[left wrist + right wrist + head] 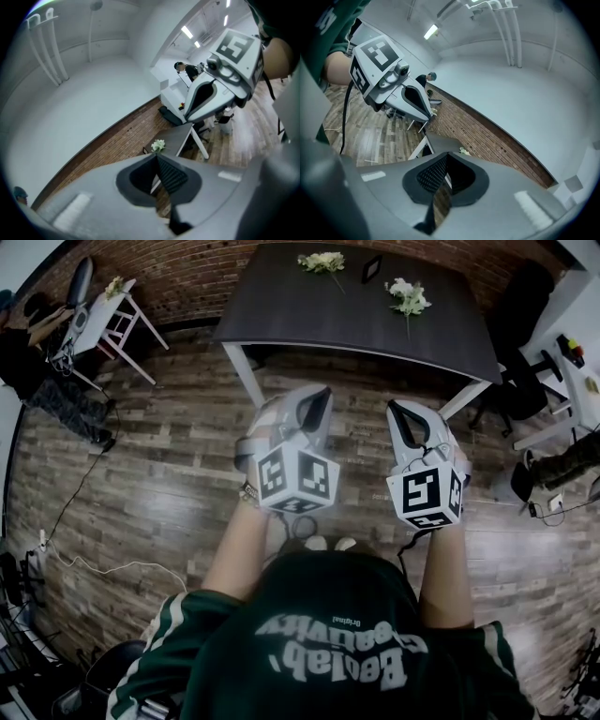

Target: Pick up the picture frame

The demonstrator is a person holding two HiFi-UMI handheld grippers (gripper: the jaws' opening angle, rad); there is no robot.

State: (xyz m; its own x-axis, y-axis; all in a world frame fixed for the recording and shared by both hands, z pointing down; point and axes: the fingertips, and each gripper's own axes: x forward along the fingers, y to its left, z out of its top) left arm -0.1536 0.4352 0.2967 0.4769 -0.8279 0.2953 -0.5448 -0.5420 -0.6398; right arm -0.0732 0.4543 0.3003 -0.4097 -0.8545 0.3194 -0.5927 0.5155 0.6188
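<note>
The small dark picture frame (372, 268) stands near the far edge of the dark table (309, 320), between two bunches of white flowers (322, 262) (408, 297). I hold both grippers side by side over the wooden floor, well short of the table. My left gripper (322, 395) is shut with nothing in it, and its jaws meet at a point in the left gripper view (157, 155). My right gripper (395, 409) is also shut and empty (447, 153). In the left gripper view the frame (145, 150) shows tiny beside a flower bunch (158, 146).
A white side table (112, 310) with a chair stands at the far left. A black office chair (520, 381) and a white desk (581, 381) are at the right. Cables (94, 563) run over the floor at the left. A brick wall (187, 277) lies behind the table.
</note>
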